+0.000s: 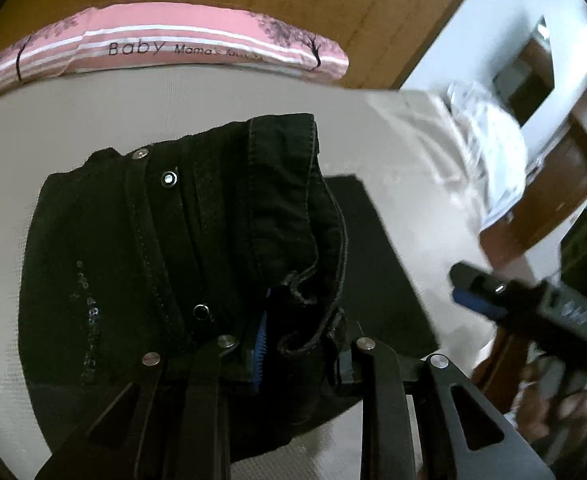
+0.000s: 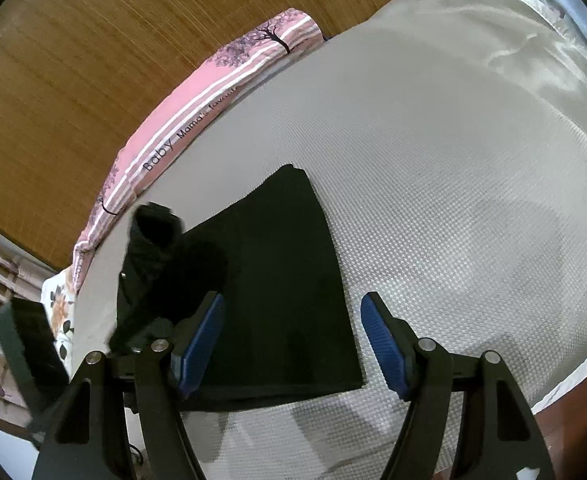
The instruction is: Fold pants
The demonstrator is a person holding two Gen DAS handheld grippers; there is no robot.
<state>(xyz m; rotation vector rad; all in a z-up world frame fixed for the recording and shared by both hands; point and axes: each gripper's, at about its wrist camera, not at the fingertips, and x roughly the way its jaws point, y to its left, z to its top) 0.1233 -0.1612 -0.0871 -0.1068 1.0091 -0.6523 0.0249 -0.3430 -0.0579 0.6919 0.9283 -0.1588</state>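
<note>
Pants (image 1: 181,248) bunch in the left tool (image 1: 293,356), clamped and hiding its fingers; right tool (image 2: 293,344) gapes empty above the bed (image 2: 453,200).

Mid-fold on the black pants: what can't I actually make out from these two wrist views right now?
- Left wrist view: the left gripper grips the black pants; bunched denim hides its right pad.
- Left wrist view: the right gripper is motion-blurred; jaws unreadable there.
- Right wrist view: lifted waistband blurred; the folded part's near-left corner sits behind the finger.
- Pillow lettering blurs out partway.
</note>
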